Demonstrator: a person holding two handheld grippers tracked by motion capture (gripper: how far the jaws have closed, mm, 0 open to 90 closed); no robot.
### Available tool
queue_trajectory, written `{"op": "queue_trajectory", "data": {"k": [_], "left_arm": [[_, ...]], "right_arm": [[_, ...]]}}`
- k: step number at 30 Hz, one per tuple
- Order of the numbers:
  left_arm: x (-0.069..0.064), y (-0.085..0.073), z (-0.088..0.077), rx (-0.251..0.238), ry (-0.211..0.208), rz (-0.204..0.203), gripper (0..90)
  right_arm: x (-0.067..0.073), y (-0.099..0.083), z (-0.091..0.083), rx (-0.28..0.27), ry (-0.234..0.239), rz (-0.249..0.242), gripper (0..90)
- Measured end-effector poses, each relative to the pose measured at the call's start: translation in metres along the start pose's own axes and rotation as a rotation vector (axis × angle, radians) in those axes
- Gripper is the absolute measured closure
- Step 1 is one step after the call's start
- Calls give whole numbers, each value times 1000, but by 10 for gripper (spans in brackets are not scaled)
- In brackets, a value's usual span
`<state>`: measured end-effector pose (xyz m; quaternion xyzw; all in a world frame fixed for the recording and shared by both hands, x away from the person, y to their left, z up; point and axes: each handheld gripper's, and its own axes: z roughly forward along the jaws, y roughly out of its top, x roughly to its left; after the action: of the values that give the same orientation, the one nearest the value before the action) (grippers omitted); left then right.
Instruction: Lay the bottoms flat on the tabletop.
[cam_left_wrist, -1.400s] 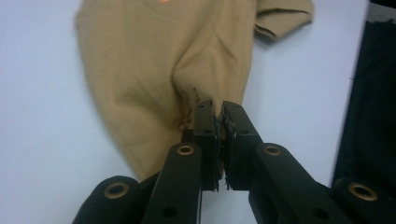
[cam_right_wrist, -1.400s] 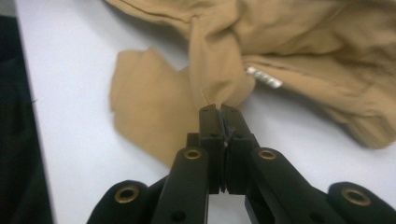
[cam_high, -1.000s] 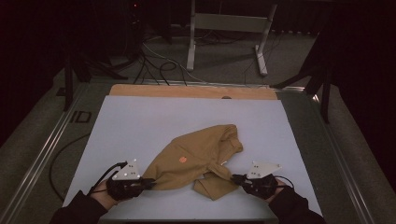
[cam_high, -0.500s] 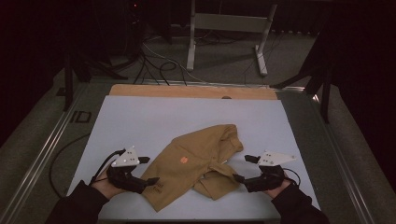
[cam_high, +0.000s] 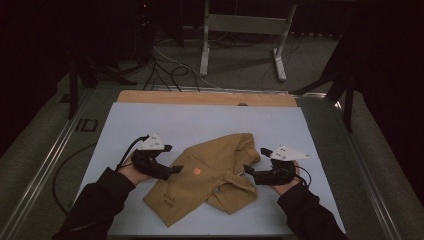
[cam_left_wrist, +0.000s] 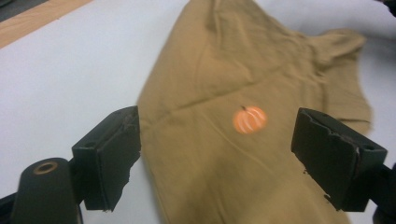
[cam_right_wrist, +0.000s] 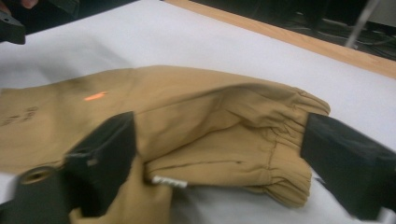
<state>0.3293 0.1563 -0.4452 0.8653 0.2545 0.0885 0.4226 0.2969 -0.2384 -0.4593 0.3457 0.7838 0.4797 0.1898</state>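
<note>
Between the wide black jaws of the left gripper (cam_high: 175, 170), which have just been opening, nothing is pinched: its own view looks down past them onto the tan garment (cam_left_wrist: 243, 116) and a small orange pumpkin print (cam_left_wrist: 250, 119). At the opposite side the right gripper (cam_high: 247, 171) also stands open and empty, its jaws framing the garment's elastic cuff (cam_right_wrist: 289, 154) without pressing on it.

Both tools hover just beside the cloth, one at each flank, held by a person in dark sleeves. The garment lies loosely folded on the near half of the white table (cam_high: 165, 120), one flap doubled over the rest and the pumpkin facing up.

Judging by that lay, a fold appears to have been set down and let go; the bundle looks uneven and rumpled, so more folding or smoothing probably remains before it is neat.

Much stays unclear. The kind of garment is hard to tell, since its shape is buried in its own layers. Dark lettering (cam_high: 167, 196) near the front hem is too small to read, and a white tag (cam_right_wrist: 169, 182) by the right jaw is blurred. Beyond the table, stands and cables sink into shadow.
</note>
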Motion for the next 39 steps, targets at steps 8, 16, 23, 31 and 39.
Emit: {"op": "queue_trajectory", "data": {"k": [8, 16, 23, 31, 39], "left_arm": [[18, -2, 41, 75, 7, -36, 214], [31, -10, 74, 126, 8, -90, 222], [35, -16, 89, 156, 3, -113, 301], [37, -16, 91, 168, 33, -91, 504], [31, -14, 96, 157, 65, -54, 879]], "right_arm": [[3, -20, 26, 59, -81, 80, 259], [14, -33, 44, 153, -121, 107, 267], [16, -40, 50, 221, -130, 128, 365], [12, -42, 51, 265, -127, 119, 680], [9, -39, 49, 270, -129, 100, 896]]}}
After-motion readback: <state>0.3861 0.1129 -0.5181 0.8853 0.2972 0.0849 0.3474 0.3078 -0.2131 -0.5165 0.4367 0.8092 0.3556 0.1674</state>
